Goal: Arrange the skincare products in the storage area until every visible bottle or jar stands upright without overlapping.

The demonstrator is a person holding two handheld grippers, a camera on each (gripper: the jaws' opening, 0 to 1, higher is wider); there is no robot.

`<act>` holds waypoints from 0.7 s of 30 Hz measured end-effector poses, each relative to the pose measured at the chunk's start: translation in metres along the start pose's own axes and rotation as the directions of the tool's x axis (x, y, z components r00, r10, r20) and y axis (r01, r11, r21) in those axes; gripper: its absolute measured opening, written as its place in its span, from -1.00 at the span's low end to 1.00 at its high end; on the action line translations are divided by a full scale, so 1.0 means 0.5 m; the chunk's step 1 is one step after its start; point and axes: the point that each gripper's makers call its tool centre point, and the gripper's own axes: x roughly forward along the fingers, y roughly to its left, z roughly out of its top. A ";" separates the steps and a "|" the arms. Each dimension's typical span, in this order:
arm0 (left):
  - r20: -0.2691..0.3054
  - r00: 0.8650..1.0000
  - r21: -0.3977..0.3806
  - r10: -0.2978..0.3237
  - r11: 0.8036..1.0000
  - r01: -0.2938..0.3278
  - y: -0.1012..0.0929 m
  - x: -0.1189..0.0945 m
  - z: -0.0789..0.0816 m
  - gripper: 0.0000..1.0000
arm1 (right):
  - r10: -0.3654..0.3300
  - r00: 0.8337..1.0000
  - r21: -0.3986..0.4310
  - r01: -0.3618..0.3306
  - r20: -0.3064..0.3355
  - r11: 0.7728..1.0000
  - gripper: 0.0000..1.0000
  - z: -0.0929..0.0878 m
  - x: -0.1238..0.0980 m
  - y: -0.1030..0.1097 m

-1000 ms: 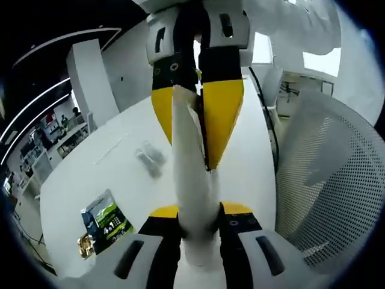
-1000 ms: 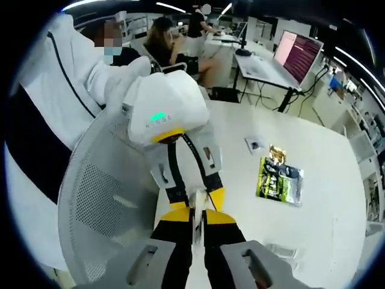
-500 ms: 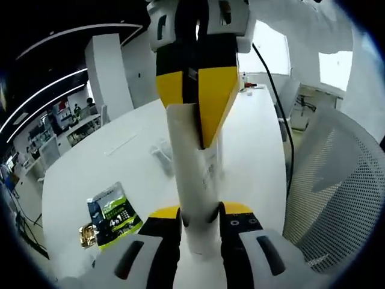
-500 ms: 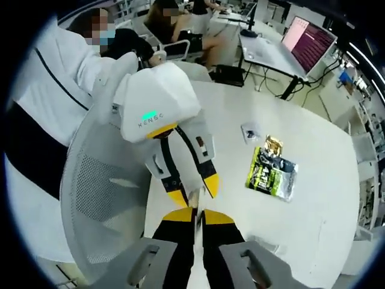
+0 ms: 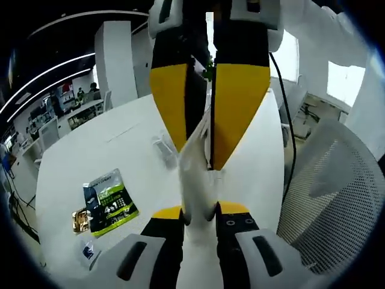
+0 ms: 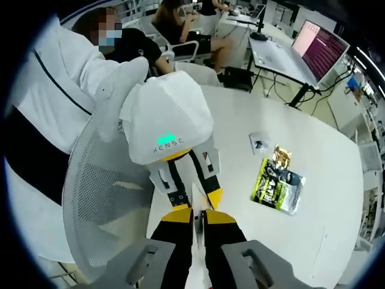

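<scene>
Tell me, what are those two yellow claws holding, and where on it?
A white tube: the left gripper clamps its base end, the right gripper pinches its flat tip.

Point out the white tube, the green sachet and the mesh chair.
white tube (image 5: 195, 180), left gripper view, on its body between both grippers' jaws.
green sachet (image 6: 274, 187), right gripper view, on its printed face.
mesh chair (image 5: 328, 198), left gripper view, on its perforated back.
</scene>
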 end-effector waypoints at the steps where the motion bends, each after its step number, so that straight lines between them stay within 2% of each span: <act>1: -0.001 1.000 0.030 -0.004 1.000 0.004 -0.004 0.001 0.001 -0.61 | -0.003 1.000 -0.027 0.002 -0.024 1.000 -1.00 -0.003 0.008 0.002; 5: -0.003 1.000 0.055 -0.010 0.998 0.010 -0.007 0.000 0.002 -0.60 | -0.005 0.998 -0.050 0.003 -0.057 0.999 -1.00 -0.005 0.027 -0.001; 11: -0.002 1.000 0.077 0.004 0.997 -0.004 0.000 0.000 0.001 -0.55 | -0.026 0.999 0.000 0.026 -0.043 1.000 -1.00 -0.013 0.014 -0.003; 15: -0.006 1.000 0.034 0.008 0.999 -0.008 0.011 -0.001 -0.005 -0.53 | -0.031 0.998 0.025 0.032 -0.047 0.999 -1.00 -0.031 0.004 -0.010; 18: -0.022 1.000 0.042 0.022 0.999 -0.021 0.016 -0.002 -0.011 -0.48 | -0.030 0.998 0.041 0.032 -0.050 0.999 -1.00 -0.047 -0.003 -0.012; 21: -0.020 1.000 0.040 0.019 0.999 -0.018 0.013 -0.002 -0.008 -0.55 | -0.039 0.997 0.062 0.043 -0.060 0.997 -1.00 -0.065 -0.012 -0.019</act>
